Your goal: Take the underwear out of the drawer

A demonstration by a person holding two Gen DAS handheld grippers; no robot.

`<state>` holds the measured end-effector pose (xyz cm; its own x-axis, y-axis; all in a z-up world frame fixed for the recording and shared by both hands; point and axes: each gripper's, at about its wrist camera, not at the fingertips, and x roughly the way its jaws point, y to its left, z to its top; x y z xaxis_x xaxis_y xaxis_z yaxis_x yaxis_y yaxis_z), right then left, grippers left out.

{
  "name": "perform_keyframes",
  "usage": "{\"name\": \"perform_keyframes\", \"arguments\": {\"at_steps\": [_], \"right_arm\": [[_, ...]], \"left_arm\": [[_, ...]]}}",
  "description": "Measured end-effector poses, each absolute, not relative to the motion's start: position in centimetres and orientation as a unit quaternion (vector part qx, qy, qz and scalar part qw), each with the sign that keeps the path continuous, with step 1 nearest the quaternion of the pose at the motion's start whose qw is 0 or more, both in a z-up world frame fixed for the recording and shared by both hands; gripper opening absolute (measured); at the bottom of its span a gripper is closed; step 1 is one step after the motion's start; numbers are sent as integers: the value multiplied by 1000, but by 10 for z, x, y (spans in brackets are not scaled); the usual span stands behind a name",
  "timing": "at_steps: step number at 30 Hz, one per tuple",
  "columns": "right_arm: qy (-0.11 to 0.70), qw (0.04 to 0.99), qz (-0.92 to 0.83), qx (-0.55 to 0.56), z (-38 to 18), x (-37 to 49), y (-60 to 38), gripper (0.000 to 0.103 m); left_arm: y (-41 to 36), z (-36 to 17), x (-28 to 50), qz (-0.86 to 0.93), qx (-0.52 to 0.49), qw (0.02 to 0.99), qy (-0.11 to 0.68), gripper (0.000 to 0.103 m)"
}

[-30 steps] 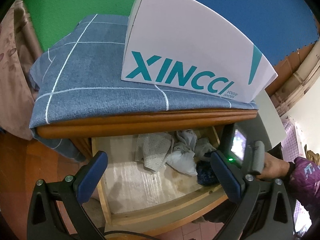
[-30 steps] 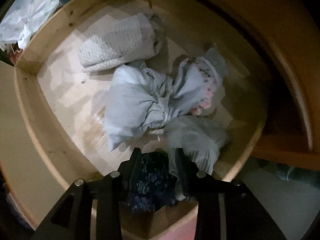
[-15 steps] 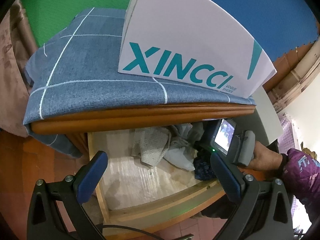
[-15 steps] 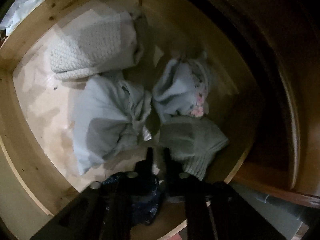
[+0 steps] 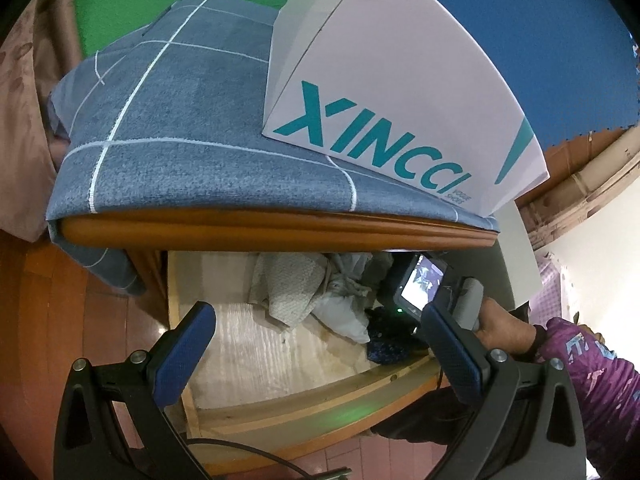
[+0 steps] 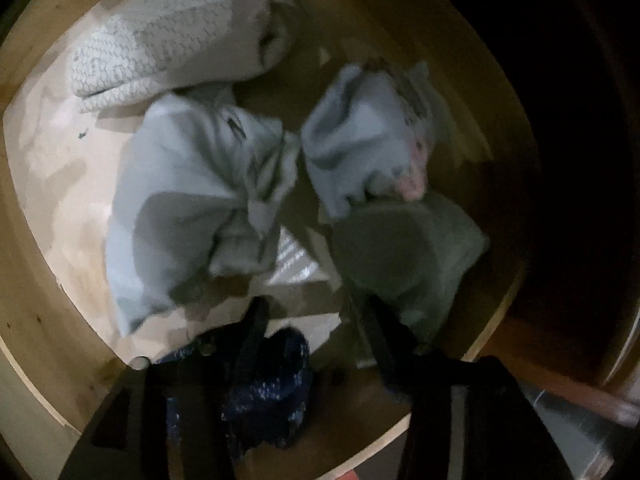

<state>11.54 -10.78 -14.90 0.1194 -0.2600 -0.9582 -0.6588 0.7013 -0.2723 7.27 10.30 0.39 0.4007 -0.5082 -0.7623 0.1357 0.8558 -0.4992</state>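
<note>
Left wrist view: at the lower left and right, the blue pads of the left gripper [image 5: 316,344] are standing wide apart with nothing between them, hovering over the front of the open wooden drawer [image 5: 280,412]. Above the drawer, a blue checked cloth [image 5: 192,132] is covering the cabinet top, and at upper centre a white box [image 5: 400,80] is showing teal lettering reading "XINCCI"; the smaller print beside it is too small to read with certainty. At right of centre, a hand [image 5: 500,332] is gripping the right gripper's handle, aimed steeply into the drawer.

Right wrist view: at upper left a white textured piece [image 6: 172,36] is lying with its long axis running lower left to upper right. At centre a pale bunched piece [image 6: 192,200] is lying beside a light piece with pink trim [image 6: 368,140]; a grey-green piece [image 6: 408,256] sits lower right. At bottom centre, the right gripper [image 6: 316,320] is opening, its jaws straddling bare drawer floor, with dark blue speckled underwear [image 6: 272,392] crumpled below them, its axis unclear.
</note>
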Motion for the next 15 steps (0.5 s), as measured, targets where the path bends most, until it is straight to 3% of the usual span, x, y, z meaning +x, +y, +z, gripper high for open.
{"name": "perform_keyframes", "arguments": {"at_steps": [1,2,15], "right_arm": [[652,658,154,-342,-148,116,-112,24],[659,657,148,-335,-148,116,-116,0],[635,700,218,-242,-56,72,-126,0]], "left_arm": [[102,4,73,-198,-181,817,510,102],[102,4,73,-198,-180,818,509,102],[99,6,70,-193,-168,824,505,102]]}}
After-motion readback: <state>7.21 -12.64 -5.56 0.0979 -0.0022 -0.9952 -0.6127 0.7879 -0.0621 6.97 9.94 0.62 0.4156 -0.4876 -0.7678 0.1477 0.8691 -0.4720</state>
